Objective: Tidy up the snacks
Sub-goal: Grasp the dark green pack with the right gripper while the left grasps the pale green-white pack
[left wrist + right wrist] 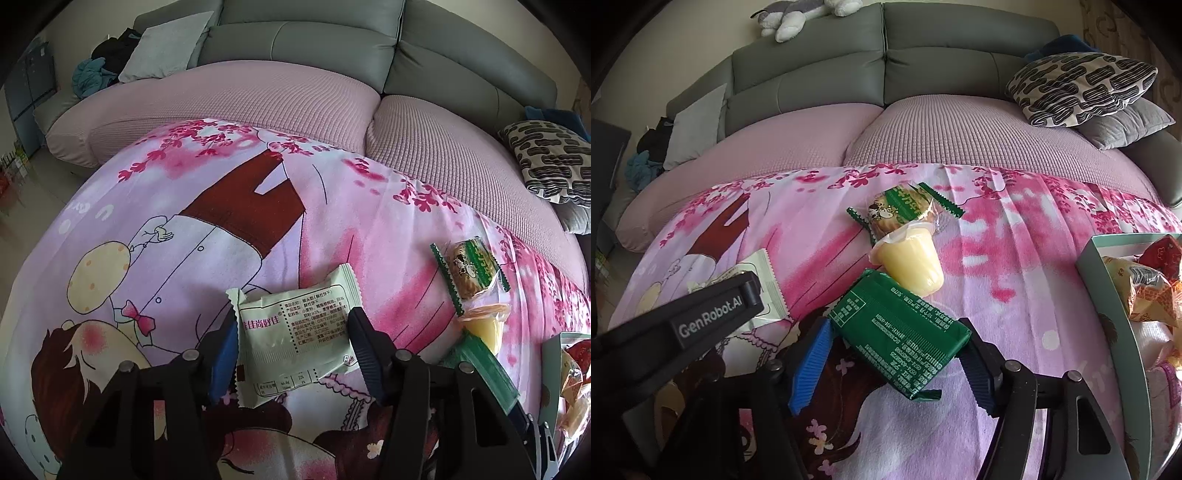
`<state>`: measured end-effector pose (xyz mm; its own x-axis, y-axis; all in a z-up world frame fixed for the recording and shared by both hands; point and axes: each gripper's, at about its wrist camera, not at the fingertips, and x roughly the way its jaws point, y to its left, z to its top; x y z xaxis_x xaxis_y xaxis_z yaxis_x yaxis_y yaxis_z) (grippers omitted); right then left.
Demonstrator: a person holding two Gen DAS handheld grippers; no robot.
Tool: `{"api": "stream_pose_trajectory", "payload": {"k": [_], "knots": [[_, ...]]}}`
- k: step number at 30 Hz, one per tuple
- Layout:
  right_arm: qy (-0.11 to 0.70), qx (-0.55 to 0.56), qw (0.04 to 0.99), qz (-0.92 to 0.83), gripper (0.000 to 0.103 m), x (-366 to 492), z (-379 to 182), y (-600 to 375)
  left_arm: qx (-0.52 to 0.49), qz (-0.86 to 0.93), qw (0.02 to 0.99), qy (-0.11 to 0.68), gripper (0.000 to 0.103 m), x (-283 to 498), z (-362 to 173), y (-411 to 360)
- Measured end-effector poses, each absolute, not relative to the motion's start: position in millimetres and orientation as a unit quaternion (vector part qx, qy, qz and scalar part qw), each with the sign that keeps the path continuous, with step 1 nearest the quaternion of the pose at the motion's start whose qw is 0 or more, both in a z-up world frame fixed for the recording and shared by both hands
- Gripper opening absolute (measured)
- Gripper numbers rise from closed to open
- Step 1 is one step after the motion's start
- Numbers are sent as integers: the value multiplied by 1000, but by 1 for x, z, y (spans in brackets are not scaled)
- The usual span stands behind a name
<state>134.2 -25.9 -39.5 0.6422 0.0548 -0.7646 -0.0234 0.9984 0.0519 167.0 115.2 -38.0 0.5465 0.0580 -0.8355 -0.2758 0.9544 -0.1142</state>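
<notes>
A pale green snack packet (295,328) lies on the pink cartoon cloth, between the open fingers of my left gripper (293,354); its edge shows in the right wrist view (764,288). A dark green packet (901,332) lies between the open fingers of my right gripper (899,362); whether the pads touch it I cannot tell. Just beyond it lie a yellow jelly cup (910,260) on its side and a green-wrapped cake (905,212). They also show in the left wrist view: cup (487,325), cake (471,271), green packet (487,369).
A light teal box (1108,295) with several wrapped snacks stands at the right; its corner shows in the left wrist view (550,369). Behind the cloth is a grey sofa (886,74) with pink seat covers and a patterned cushion (1078,88).
</notes>
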Motion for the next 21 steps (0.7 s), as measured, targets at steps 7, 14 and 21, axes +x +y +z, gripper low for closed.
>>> {"api": "stream_pose_trajectory", "payload": {"k": [7,14,21], "knots": [[422,13,906,26,58,133,-37,-23,-122,94,872,464,58,166,-35,116],[442,26,895,51,58,133,-35,-24,-132,94,872,461,55,162,-31,119],[442,33,894,64,58,130,-27,-25,-145,97,870,462,54,161,-32,127]]}}
